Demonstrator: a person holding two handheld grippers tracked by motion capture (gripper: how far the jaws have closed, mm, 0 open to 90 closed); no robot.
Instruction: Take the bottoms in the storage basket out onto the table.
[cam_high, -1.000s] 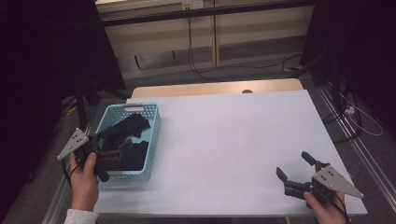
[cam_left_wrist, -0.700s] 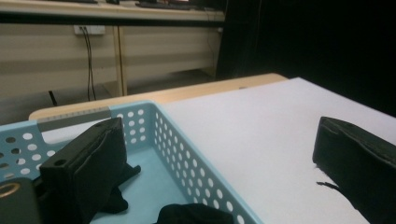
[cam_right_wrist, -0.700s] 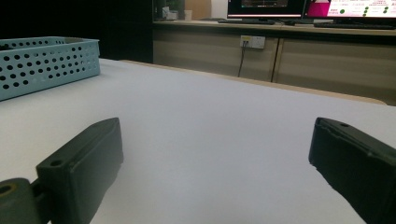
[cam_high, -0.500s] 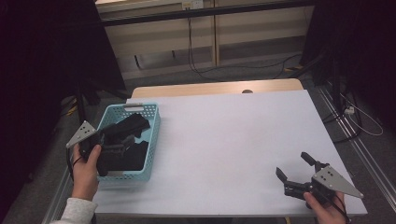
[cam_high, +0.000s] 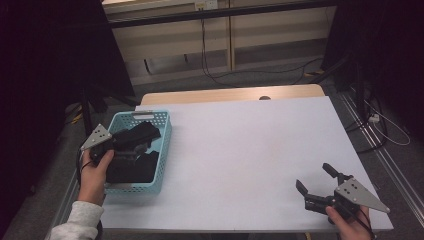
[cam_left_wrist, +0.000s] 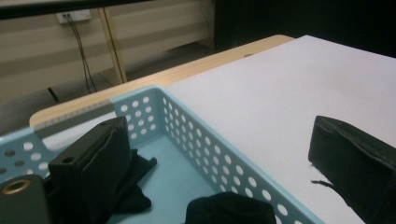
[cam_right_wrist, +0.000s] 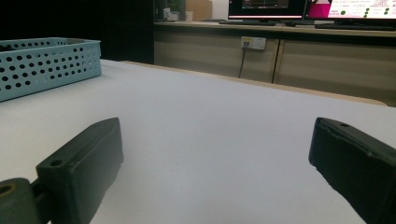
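- Since a second ago, my left tongs (cam_high: 131, 143) have lifted over the blue basket (cam_high: 164, 150), spread wide, gripping nothing.
- One jaw hangs outside the wall; closing could catch plastic, not the black cloth (cam_left_wrist: 229, 209) inside.
- Right tongs (cam_high: 316, 179), spread, idle low over the table (cam_high: 250, 145).

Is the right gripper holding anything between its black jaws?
No, the right gripper has its jaws spread wide over the bare white table.
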